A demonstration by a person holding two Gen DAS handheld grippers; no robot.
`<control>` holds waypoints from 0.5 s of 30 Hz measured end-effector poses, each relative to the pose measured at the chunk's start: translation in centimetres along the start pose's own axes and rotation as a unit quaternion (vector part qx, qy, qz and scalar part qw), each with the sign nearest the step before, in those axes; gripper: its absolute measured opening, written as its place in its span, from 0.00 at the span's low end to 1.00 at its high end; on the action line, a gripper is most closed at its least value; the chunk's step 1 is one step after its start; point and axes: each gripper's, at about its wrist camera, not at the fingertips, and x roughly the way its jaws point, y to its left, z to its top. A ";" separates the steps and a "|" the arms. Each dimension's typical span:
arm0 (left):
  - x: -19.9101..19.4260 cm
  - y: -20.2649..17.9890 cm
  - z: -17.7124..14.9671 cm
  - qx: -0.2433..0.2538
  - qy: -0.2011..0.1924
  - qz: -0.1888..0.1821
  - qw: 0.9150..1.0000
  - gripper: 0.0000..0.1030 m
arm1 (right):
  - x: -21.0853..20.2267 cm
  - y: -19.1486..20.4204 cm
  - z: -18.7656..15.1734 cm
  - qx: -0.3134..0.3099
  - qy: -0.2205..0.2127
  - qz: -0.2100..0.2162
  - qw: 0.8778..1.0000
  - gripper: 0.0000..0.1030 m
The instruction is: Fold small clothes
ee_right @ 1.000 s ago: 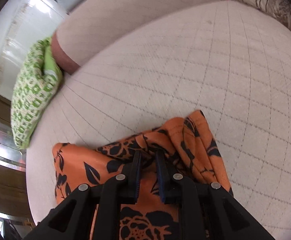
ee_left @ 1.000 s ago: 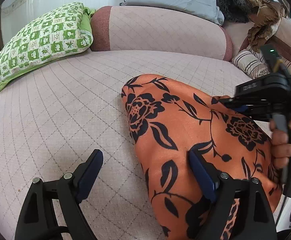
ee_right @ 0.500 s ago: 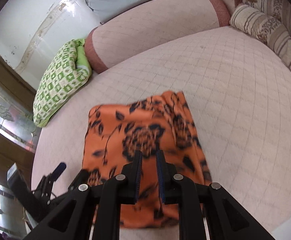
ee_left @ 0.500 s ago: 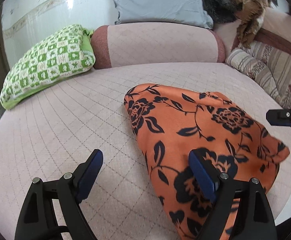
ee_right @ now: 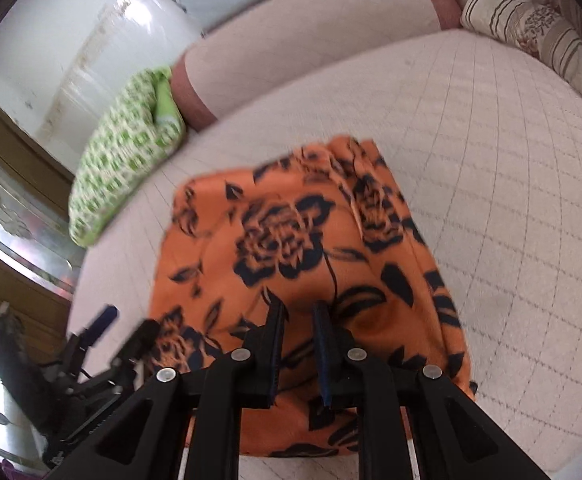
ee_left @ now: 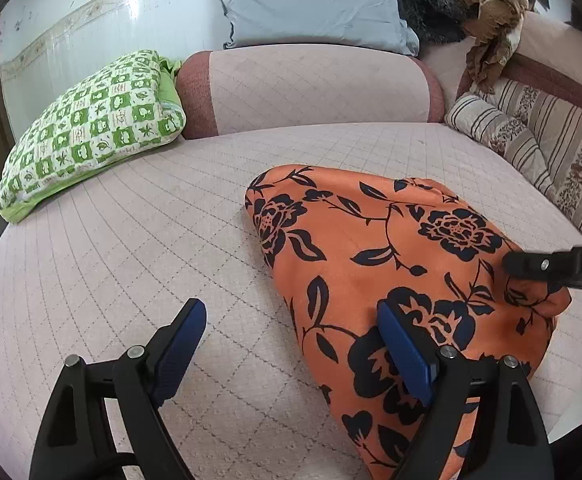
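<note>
The right gripper (ee_right: 297, 320) now sits pulled back from the orange floral garment (ee_left: 375, 256), which a second ago it pinched at a bunched fold; its jaws stand slightly apart with nothing visibly between them. The garment lies flatter on the bed (ee_left: 131, 248), folded and spread toward the striped cushion (ee_left: 503, 136). The left gripper (ee_left: 291, 344) has lifted away, showing more of the garment.

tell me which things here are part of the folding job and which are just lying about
Part of the job: orange flowered cloth, left tongs, right tongs.

Just lying about: green checked pillow, grey pillow, pink bolster, striped cushion, brown cloth.
</note>
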 end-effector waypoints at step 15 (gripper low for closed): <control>-0.4 -0.7 -0.1 0.009 -0.005 0.004 1.000 0.85 | -3.9 -1.3 0.9 -0.001 -0.062 0.025 0.998 0.29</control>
